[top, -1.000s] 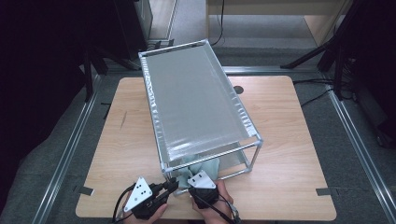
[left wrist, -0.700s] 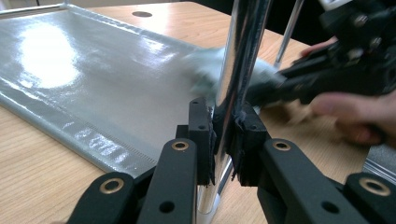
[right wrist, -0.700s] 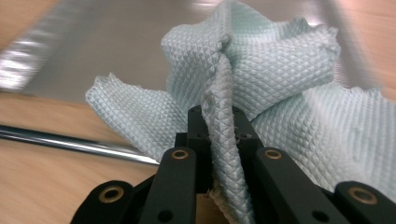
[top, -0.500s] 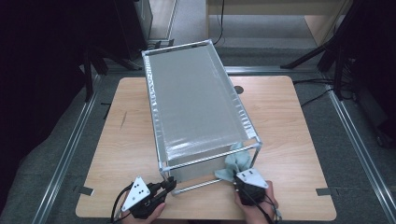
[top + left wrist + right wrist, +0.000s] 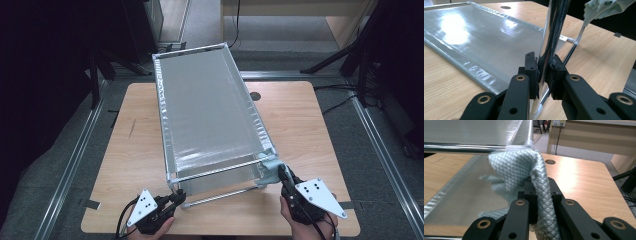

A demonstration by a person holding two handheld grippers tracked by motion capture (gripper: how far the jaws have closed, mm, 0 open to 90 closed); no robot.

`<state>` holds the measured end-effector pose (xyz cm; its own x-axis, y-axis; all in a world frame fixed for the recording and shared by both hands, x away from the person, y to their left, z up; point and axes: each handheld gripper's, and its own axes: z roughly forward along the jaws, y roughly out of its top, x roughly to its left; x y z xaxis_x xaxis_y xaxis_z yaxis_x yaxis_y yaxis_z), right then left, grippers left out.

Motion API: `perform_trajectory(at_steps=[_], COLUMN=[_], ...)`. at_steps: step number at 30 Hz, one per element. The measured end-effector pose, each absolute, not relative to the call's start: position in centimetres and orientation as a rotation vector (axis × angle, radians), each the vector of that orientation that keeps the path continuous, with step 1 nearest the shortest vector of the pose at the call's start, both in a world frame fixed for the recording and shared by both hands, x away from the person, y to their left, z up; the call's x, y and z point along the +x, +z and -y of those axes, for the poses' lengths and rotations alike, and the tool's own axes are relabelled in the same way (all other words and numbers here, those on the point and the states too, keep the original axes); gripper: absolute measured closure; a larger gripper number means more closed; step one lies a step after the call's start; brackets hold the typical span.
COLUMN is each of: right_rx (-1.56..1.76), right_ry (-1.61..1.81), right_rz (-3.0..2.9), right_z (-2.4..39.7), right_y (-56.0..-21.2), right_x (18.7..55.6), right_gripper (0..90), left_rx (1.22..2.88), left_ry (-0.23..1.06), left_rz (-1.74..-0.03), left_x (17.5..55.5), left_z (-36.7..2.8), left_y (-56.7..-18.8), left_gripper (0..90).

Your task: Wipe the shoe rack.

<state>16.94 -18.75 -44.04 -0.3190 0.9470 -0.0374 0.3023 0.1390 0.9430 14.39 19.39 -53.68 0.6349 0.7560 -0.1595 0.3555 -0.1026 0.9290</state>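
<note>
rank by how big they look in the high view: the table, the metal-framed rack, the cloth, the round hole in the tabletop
1. table
2. metal-framed rack
3. cloth, partly hidden by the right gripper
4. round hole, close to the cloth in apparent size

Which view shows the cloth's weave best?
Right gripper view: the cloth sits close up, its diamond quilting sharp, pinched between the jaws and pressed against the rack's top rail. High view gives a small pale patch; left gripper view, a distant scrap.
</note>
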Motion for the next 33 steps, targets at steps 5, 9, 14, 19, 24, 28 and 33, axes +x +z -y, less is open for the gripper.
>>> perform_trajectory(at_steps=[5,9,14,19,24,28,33], right_rx=[1.286,1.394,1.432,1.435,1.378,1.393,1.370], right_ry=[1.091,1.014,1.025,1.006,1.006,1.077,1.092], right_rz=[-1.824,-1.831,-1.768,-1.759,-1.752,-1.777,-1.783], right_z=[19.4,21.1,22.8,22.0,20.9,20.8,21.5], right_y=[-47.3,-49.4,-49.1,-49.5,-50.5,-50.9,-50.8], right_x=[17.9,19.2,22.3,26.6,30.4,31.2,29.8], right_gripper=[82.3,82.4,82.4,82.4,75.5,40.5,15.0], left_rx=[1.701,1.693,1.675,1.652,1.611,1.580,1.537], left_ry=[0.434,0.440,0.453,0.477,0.516,0.502,0.537], left_rz=[-0.925,-0.936,-0.961,-0.998,-1.051,-1.083,-1.085], left_x=[14.3,14.3,14.0,13.3,12.7,12.4,11.7], left_z=[-19.9,-20.5,-21.7,-23.0,-24.5,-26.0,-27.5], left_y=[-53.7,-53.7,-53.8,-53.9,-54.1,-54.2,-53.7], left_gripper=[80.1,80.0,79.8,79.6,79.5,77.3,51.6])
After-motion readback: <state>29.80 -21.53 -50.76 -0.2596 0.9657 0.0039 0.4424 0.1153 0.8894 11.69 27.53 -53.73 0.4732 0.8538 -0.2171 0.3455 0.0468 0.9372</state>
